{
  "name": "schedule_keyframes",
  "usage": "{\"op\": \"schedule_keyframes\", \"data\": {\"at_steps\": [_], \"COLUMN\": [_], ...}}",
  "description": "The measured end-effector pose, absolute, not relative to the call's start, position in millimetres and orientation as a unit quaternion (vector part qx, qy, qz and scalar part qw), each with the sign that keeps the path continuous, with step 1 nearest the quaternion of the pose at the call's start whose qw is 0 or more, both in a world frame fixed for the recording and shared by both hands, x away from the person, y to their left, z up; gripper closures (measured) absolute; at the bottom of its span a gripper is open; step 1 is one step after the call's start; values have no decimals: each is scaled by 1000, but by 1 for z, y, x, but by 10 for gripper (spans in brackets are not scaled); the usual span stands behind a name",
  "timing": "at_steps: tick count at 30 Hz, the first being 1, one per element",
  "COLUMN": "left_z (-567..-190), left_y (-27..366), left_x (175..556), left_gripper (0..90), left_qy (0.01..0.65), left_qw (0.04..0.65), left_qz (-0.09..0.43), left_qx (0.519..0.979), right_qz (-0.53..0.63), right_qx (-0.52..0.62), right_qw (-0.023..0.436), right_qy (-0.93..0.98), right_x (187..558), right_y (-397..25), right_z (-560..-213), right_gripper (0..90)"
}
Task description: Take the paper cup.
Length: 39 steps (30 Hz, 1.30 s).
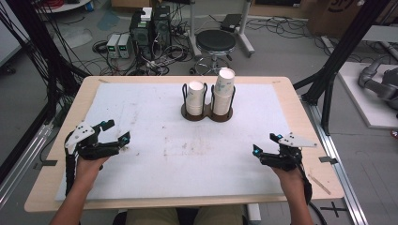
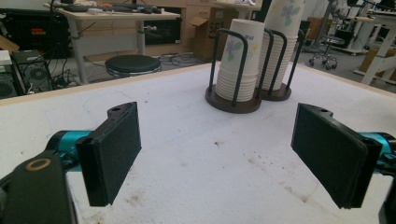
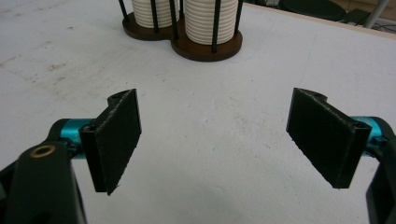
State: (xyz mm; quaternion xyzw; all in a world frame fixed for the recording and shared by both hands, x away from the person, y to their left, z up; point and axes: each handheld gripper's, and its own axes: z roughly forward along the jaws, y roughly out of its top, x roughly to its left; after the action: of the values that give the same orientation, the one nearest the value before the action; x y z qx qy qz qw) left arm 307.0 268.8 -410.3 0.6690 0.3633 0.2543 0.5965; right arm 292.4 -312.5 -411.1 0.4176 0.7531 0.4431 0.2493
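I held the left gripper (image 1: pixel 117 131) and right gripper (image 1: pixel 264 143) spread wide and empty, paper cup stacks (image 1: pixel 224 89) well ahead of the fingers, so next I judged a reach forward was needed

Tops of both paper-cup stacks (image 3: pixel 208 21) cut off by the frame edge — rack (image 3: pixel 205 49) rods too

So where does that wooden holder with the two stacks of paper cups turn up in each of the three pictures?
High view: cup holder at the far middle of the table, beyond both grippers.
Left gripper view: cup holder upper right of centre, beyond the open jaws.
Right gripper view: cup holder top centre, stacks cut off by the edge.
Shared landmark: the stained white mat beneath it.
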Motion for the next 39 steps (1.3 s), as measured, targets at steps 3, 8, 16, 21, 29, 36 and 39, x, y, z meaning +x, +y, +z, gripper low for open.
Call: {"op": "schedule_keyframes", "data": {"at_steps": [3,8,16,21,29,36,39], "left_z": [-410,-409,-406,-402,-377,-352,-346], "left_y": [268,267,264,262,242,215,203], "left_x": [310,313,317,321,340,366,379], "left_gripper": [163,162,159,159,159,159,159], "left_qy": [363,364,359,361,338,307,299], "left_qw": [602,602,602,604,614,617,616], "left_qz": [251,252,244,235,221,203,194], "left_qx": [665,665,671,670,679,696,702], "right_qz": [442,443,442,446,449,450,451], "right_qx": [418,419,418,415,414,413,412], "right_qw": [246,243,246,249,246,239,240], "right_qy": [754,755,754,753,753,755,754], "right_x": [291,289,287,285,287,290,290], "right_y": [-312,-312,-313,-311,-310,-307,-308], "right_z": [-412,-413,-411,-409,-408,-408,-408], "right_gripper": [183,183,183,183,183,183,183]}}
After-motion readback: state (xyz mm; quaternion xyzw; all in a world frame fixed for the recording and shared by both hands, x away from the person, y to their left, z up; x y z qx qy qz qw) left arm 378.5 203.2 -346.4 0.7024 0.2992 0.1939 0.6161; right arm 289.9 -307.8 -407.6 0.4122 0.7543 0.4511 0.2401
